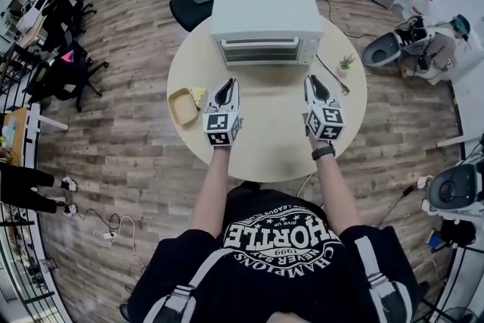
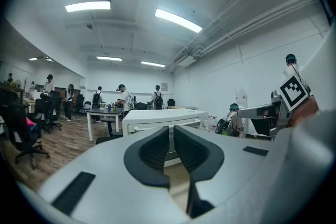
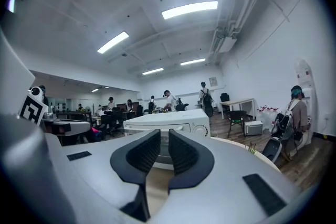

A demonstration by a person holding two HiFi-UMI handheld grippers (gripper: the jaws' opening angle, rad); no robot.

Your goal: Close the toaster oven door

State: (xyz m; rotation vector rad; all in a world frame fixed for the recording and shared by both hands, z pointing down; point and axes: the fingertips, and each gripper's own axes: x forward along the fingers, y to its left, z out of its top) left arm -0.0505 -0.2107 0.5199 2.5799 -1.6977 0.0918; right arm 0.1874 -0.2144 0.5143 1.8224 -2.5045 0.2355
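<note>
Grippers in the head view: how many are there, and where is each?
2. The left gripper is over the left half of the table, the right gripper over its right half, both short of the toaster oven; none seems hidden.

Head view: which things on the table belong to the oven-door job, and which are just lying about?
Job: toaster oven, door looks shut; left gripper and right gripper, both empty.
Lying about: yellow tray; small potted plant; black cable.
</note>
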